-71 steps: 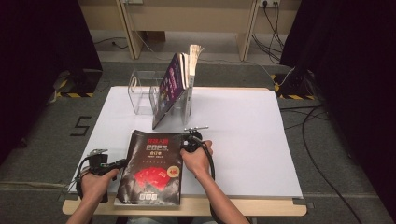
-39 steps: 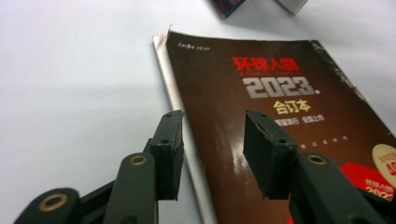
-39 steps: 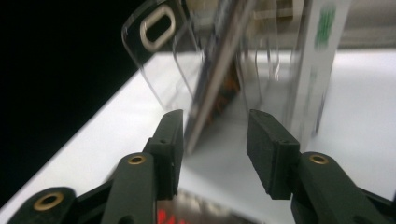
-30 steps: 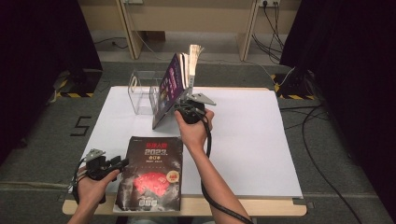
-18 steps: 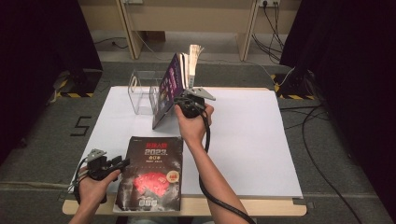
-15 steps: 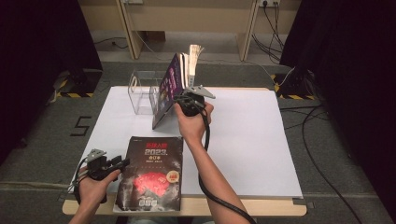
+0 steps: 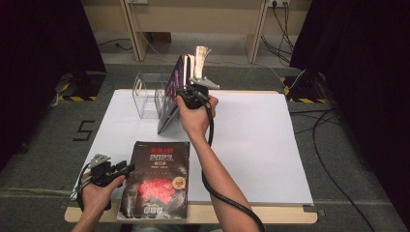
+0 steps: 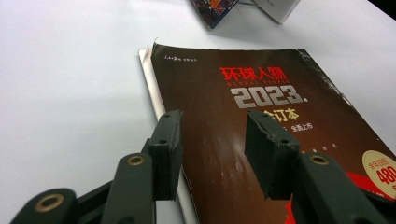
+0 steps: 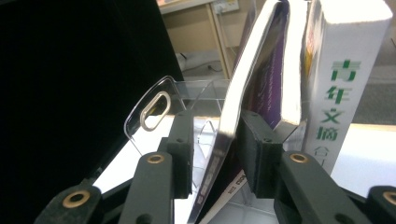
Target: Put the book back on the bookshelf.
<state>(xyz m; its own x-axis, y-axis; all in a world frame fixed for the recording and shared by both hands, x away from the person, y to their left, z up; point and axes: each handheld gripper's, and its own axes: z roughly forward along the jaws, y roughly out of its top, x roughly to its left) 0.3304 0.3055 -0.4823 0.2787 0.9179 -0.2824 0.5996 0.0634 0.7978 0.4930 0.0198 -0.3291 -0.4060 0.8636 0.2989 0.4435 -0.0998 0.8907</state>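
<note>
A dark book (image 7: 155, 181) with a red picture and "2023" on its cover (image 8: 261, 121) lies flat at the table's front edge. My left gripper (image 7: 116, 169) hovers at its left edge, jaws open over the spine (image 8: 217, 149), nothing pinched. A purple magazine (image 7: 171, 96) leans in a clear rack (image 7: 145, 96) at the back. My right gripper (image 7: 186, 94) straddles the magazine's silvery edge (image 9: 229, 135). Its jaws have just been opening; a gap shows beside the left pad (image 9: 182, 149), so the gripper (image 9: 217, 154) is open around the magazine.
A white book with green characters (image 9: 345, 70) stands upright right of the magazine, with more white books (image 7: 197, 60) behind. The rack's handle slot (image 9: 154, 112) is to the left. The white table sheet (image 7: 261, 140) stretches right. Cables lie on the floor (image 7: 333, 145).
My right gripper left the dark book, travelled to the rack, and has risen slightly along the leaning magazine's edge. My left gripper and the dark book stayed put.
</note>
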